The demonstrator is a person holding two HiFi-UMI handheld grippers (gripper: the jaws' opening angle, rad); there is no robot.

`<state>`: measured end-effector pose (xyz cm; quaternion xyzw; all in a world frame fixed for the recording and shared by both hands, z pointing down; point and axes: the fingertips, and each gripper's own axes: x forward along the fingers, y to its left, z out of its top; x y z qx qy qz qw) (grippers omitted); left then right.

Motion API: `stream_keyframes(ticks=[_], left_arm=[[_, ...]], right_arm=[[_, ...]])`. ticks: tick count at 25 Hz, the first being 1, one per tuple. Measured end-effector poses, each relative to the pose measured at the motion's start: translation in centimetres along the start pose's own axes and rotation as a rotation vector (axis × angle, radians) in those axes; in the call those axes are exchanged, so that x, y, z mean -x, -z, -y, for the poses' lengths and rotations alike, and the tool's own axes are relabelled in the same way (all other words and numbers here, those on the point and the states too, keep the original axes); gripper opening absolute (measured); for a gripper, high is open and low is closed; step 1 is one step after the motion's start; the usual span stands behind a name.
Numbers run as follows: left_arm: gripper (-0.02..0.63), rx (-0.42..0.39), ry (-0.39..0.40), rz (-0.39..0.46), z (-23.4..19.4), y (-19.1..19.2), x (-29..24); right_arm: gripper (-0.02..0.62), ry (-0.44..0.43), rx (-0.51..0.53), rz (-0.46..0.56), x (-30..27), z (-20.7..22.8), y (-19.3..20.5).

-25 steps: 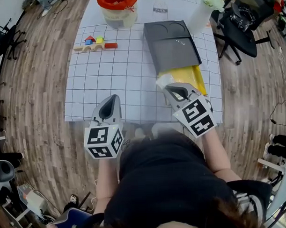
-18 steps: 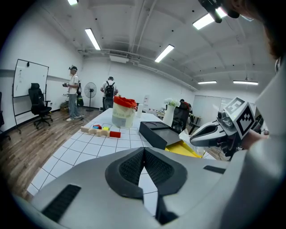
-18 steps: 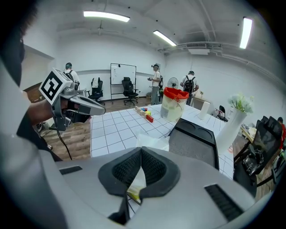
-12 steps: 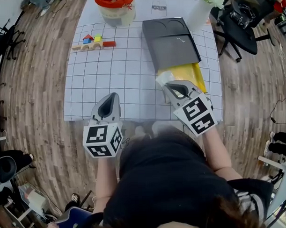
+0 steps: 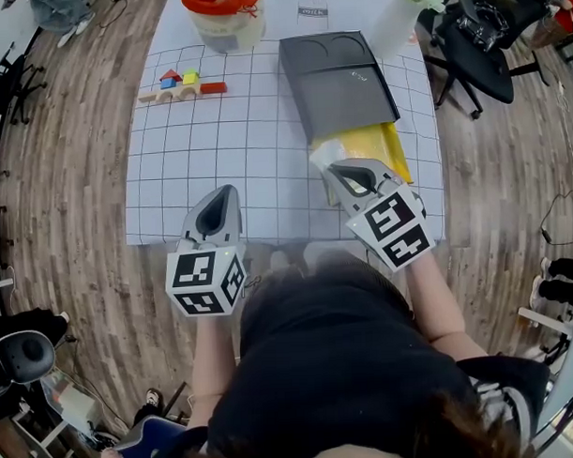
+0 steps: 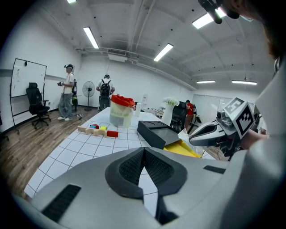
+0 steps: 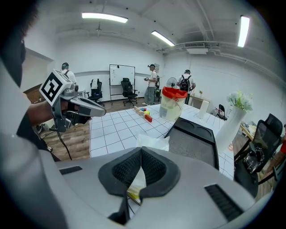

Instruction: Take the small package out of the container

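Observation:
A dark grey flat container [image 5: 338, 81] lies on the gridded mat at the back right. From its near end sticks out a yellow package [image 5: 373, 147] in clear wrap. My right gripper [image 5: 333, 171] is shut on the wrap's near-left corner [image 7: 152, 142], which shows between the pads and beyond them, with the container [image 7: 192, 138] behind it. My left gripper [image 5: 231, 191] hovers over the mat's front edge, left of the package, shut with nothing in it [image 6: 143, 150]. From there I see the container [image 6: 154, 133] and the yellow package [image 6: 181, 147] ahead on the right.
A jar with an orange lid [image 5: 225, 14] stands at the back of the mat, and coloured toy blocks [image 5: 183, 84] lie at the back left. An office chair [image 5: 472, 38] is off the table's right side. People stand far back in the room [image 6: 67, 96].
The head view has drifted a little, so everything sits slightly higher in it. Both grippers and the package keep their places relative to each other.

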<state>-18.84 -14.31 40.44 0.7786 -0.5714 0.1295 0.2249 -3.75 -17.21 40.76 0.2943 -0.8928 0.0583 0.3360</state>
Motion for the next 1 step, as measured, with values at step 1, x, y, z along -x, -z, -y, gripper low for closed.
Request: stream_keyframes(ticks=[1], left_arm=[[0.026, 0.001, 0.0, 0.0, 0.02, -0.02, -0.02]], right_arm=[[0.015, -0.001, 0.0, 0.001, 0.0, 0.04, -0.02]])
